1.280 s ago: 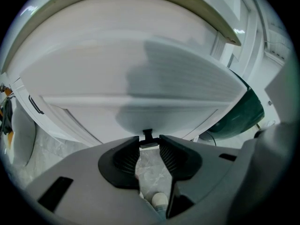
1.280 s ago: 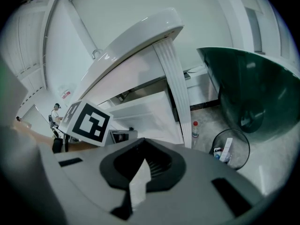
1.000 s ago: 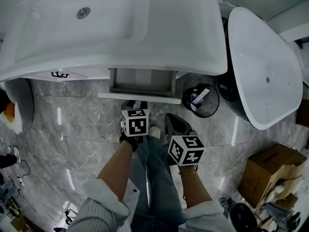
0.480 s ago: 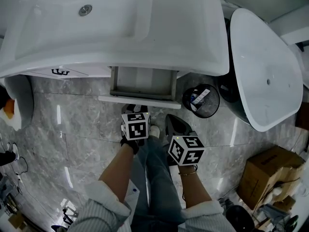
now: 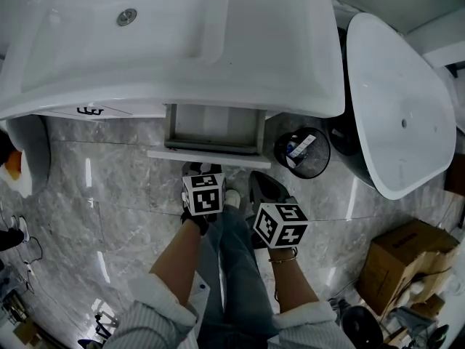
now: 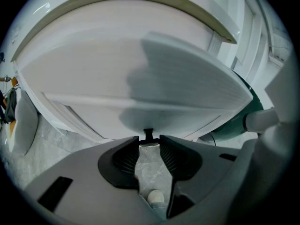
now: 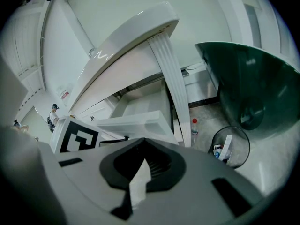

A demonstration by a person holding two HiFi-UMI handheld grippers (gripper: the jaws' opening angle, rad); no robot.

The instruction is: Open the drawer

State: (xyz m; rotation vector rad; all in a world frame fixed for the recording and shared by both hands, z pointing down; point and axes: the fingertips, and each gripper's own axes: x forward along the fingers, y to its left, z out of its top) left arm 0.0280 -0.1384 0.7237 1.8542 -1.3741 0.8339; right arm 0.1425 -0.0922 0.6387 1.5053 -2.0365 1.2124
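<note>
Drawer (image 5: 209, 155): white, under the vanity basin (image 5: 167, 42), pulled partly out toward the person. Its front panel stands clear of the cabinet face, and the inside that shows looks bare.

Left gripper (image 6: 149, 143): pointed downward at the drawer front. Jaws partly apart, tips closed on the small black drawer handle (image 6: 148, 134), which sits right between them. Grey marble floor (image 5: 109, 187) and a shoe toe (image 6: 156, 197) show through the gap behind the tips.

Right gripper (image 7: 145, 156): held lower and to the right of the left one, apart from the drawer. Jaw tips meet and nothing is between them. Only a thin wedge of light shows nearer the camera. Its view takes in the open drawer from the side, below the basin edge.

Surroundings: black wire wastebasket (image 5: 301, 151) with some litter, on the floor just right of the drawer. White bathtub (image 5: 396, 100) with a dark outer shell further right. Cardboard box (image 5: 407, 257) at lower right. Basin drain (image 5: 126, 17) at upper left.
</note>
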